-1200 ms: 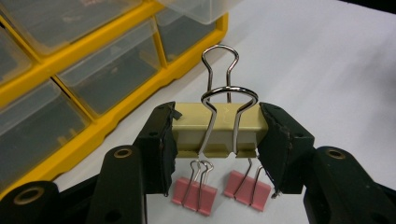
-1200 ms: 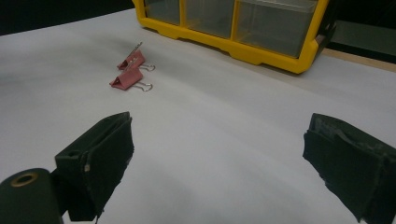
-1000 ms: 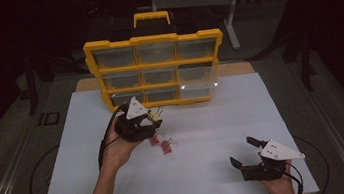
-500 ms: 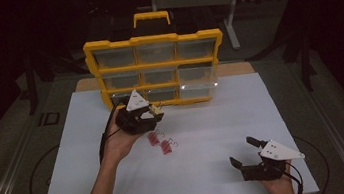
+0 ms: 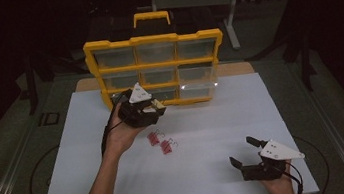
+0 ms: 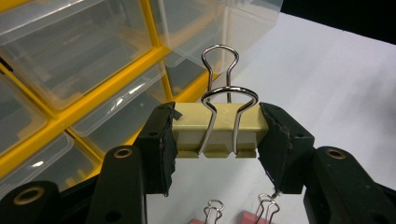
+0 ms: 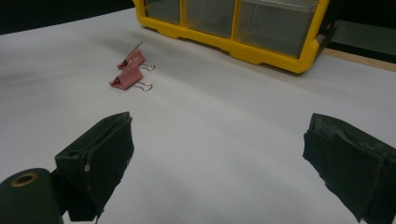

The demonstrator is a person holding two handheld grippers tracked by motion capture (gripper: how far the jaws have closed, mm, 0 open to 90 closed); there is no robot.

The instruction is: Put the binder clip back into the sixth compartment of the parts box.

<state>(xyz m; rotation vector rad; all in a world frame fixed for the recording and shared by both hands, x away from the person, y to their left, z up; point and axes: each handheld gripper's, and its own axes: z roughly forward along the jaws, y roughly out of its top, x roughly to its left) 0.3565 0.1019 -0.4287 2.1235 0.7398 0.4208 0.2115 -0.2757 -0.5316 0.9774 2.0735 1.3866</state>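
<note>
Left gripper [image 6: 215, 135] pinching a cream-yellow binder clip with silver wire handles [image 6: 217, 128] by its two ends, raised above the white table sheet [image 5: 210, 172], just in front of the lower drawers of the yellow-framed organiser with clear plastic drawers [image 5: 156, 71]. Two pink binder clips [image 5: 160, 143] lying side by side on the sheet just below that gripper. Right gripper [image 5: 247, 151] low over the sheet's near right corner, jaws spread wide with nothing between, well apart from the clips.

High view looks down; both gripper views near, sharing pink clips [image 7: 130, 70].
</note>
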